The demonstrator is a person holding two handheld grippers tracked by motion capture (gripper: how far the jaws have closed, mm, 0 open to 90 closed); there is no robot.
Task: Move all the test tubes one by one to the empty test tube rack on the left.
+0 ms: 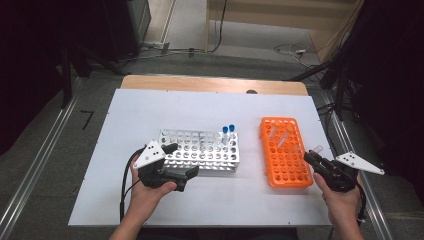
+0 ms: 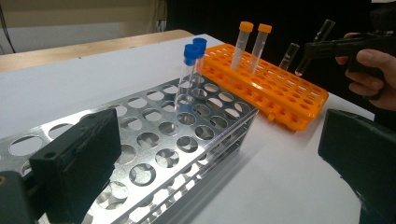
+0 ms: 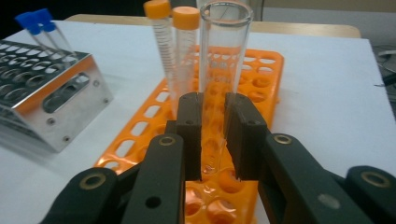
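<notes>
Nearest to us, our right gripper has its jaws clenched on a clear glass tube, uncapped and held just above the near end of the orange rack. Our left gripper rests beside the metal rack with its jaws spread wide and nothing between them. We judge the main risk is the smooth tube slipping or tilting in the grip, or its rounded bottom striking a rim of a hole if we carry it crooked. The left gripper view shows the tube slanted from the side, which the right gripper view hides. Farther off stand two orange-capped tubes and two blue-capped tubes.
</notes>
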